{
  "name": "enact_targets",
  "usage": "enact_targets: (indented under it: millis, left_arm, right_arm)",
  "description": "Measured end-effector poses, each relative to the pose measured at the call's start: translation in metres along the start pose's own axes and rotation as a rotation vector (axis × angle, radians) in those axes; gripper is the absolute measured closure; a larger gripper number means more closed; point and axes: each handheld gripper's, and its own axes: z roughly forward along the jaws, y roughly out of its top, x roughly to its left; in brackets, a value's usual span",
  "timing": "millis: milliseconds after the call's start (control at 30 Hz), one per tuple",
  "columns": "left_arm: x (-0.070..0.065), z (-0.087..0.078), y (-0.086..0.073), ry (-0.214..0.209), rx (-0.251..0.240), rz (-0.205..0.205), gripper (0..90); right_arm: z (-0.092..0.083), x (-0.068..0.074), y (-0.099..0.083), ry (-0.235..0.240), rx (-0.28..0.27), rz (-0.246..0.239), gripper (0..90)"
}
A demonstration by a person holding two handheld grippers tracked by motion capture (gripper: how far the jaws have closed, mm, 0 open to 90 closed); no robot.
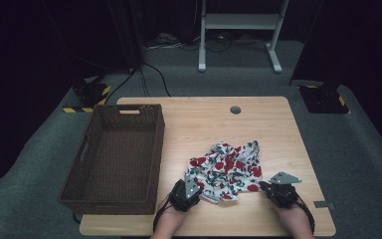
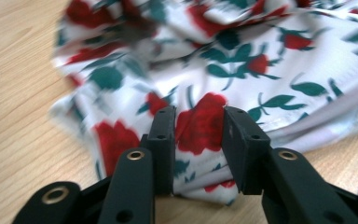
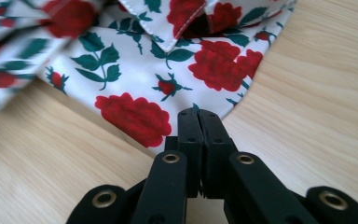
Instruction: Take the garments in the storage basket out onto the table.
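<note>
Between both tongs, the floral cloth (image 1: 227,171).

We see the rose-print cloth (image 2: 223,60) cut off by the top and right edges of the left gripper view, and its far folds there are blurred. In the right gripper view the cloth's left part smears into blur — the hem under the shut jaws of the right gripper (image 3: 199,116) is hidden. Behind the cloth in the high view, the room is too dark to tell.
</note>
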Motion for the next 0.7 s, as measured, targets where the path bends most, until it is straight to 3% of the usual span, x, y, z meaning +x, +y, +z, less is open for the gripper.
enact_targets:
  millis: [233, 333, 500, 600, 700]
  left_arm:
    - [0.001, -0.003, -0.002, 0.012, -0.013, -0.02, 60.3]
    - [0.001, -0.007, 0.0, 0.021, -0.044, -0.032, 57.4]
    - [0.0, -0.016, 0.019, 0.027, -0.128, -0.034, 46.9]
    - [-0.002, -0.009, 0.035, 0.014, -0.137, -0.022, 43.1]
    - [-0.007, 0.009, 0.049, -0.018, -0.115, -0.001, 40.8]
  right_arm:
    - [-0.014, -0.024, -0.016, -0.066, 0.006, 0.025, 88.0]
    - [-0.019, -0.027, -0.018, -0.093, 0.002, 0.042, 79.7]
    - [-0.026, -0.023, -0.019, -0.098, -0.055, 0.071, 70.3]
    - [-0.024, -0.016, -0.019, -0.074, -0.074, 0.081, 66.5]
    - [-0.019, -0.01, -0.018, -0.056, -0.081, 0.087, 59.9]
